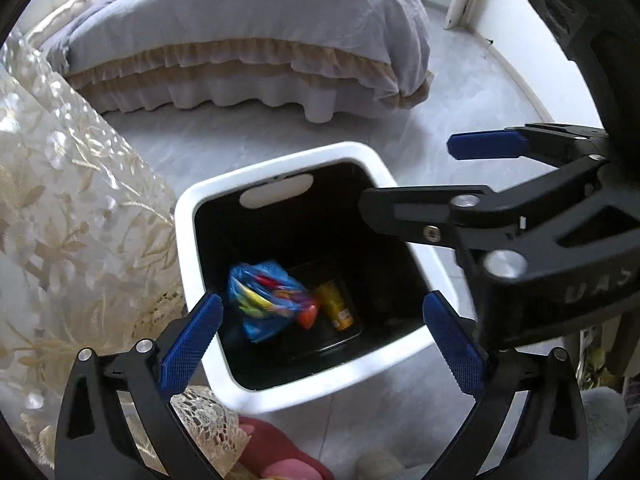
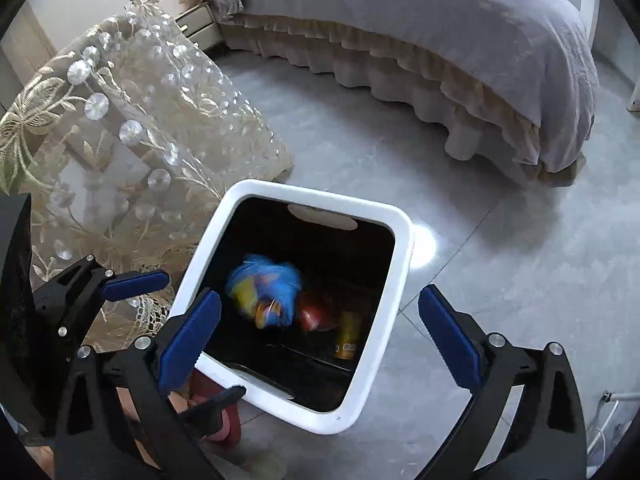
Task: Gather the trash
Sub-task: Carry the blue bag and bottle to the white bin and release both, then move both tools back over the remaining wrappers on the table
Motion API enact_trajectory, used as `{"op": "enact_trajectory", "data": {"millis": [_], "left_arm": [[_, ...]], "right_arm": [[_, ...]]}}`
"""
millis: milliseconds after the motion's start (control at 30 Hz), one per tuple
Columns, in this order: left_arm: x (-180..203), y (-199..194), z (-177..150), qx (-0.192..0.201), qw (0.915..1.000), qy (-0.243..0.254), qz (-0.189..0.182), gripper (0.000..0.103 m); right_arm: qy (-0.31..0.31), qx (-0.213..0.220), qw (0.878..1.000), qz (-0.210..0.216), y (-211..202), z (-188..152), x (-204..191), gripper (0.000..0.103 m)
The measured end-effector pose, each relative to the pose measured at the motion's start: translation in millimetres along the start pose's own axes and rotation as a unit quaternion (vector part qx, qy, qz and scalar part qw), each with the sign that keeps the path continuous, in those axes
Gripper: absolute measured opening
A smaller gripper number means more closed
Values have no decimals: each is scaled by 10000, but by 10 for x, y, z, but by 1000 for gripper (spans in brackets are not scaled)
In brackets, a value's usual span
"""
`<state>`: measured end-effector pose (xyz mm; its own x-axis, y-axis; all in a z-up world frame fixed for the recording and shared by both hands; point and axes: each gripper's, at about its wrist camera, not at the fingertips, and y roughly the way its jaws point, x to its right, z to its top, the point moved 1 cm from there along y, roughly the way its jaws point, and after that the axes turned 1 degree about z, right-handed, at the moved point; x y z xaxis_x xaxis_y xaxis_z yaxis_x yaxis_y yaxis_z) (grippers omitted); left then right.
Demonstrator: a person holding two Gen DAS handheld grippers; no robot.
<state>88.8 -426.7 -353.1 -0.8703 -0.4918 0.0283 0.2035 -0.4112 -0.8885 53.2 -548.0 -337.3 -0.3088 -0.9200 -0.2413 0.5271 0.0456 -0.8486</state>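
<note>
Looking down into a white-rimmed trash bin (image 1: 276,396) with a black interior, standing on a grey tiled floor (image 2: 500,240). Lying at the bottom of the bin: a crumpled blue wrapper (image 1: 266,300) with bright yellow and red print (blurred in the right wrist view (image 2: 264,288)), touching a red item (image 2: 314,314) beside it, and just beyond that a yellow tube (image 1: 336,304) lying on its side. Hovering over the near rim, left tongs (image 1: 322,342) standing wide open and holding nothing, blue pads spread to either side of the bin's mouth. Reaching in from the right of the left wrist view, right tongs (image 1: 412,178) also gaping open and empty, positioned above the bin's far right corner. Draping beside the bin on its left, a sheer gold-embroidered lace cloth (image 2: 132,140) touching the floor. Sitting well apart in the background, a bed (image 2: 420,40) covered by a grey-lilac spread with beige frills. Showing below the bin's near edge, a reddish-pink slipper (image 1: 272,452), partly hidden.
</note>
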Motion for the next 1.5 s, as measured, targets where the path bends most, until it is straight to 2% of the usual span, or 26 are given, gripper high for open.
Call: {"op": "enact_trajectory", "data": {"millis": [100, 300, 400, 633, 733, 867, 1133, 1233, 1500], "left_arm": [[14, -219, 54, 238, 9997, -53, 60, 98], [-26, -805, 165, 853, 9958, -211, 262, 98], [-43, -1163, 178, 1212, 9916, -303, 345, 98], [-251, -1965, 38, 1860, 9761, -638, 924, 98], [-450, -2272, -57, 2096, 9662, -795, 1274, 98], [-731, -2665, -320, 2307, 9484, -1035, 1912, 98], [-1384, -3220, -895, 2365, 9124, -1750, 2846, 98], [-1649, -3383, -1118, 2273, 9008, -1977, 3128, 98], [-2133, -3731, -1640, 2195, 8736, -2550, 3517, 98]], "right_arm": [[-2, 136, 9999, 56, -128, 63, -27, 99], [-224, 868, 9958, 206, -660, 286, -252, 99], [-441, 1253, 9907, 308, -953, 404, -426, 99], [-1292, 2039, 9687, 585, -1502, 574, -1036, 99], [-1647, 2208, 9579, 802, -1606, 611, -1315, 99], [-2008, 2281, 9457, 1152, -1668, 618, -1729, 99], [-2613, 2243, 9225, 1746, -1648, 622, -2638, 99], [-2724, 2160, 9168, 1968, -1594, 639, -2971, 99], [-2904, 1932, 9043, 2461, -1450, 622, -3713, 99]]}}
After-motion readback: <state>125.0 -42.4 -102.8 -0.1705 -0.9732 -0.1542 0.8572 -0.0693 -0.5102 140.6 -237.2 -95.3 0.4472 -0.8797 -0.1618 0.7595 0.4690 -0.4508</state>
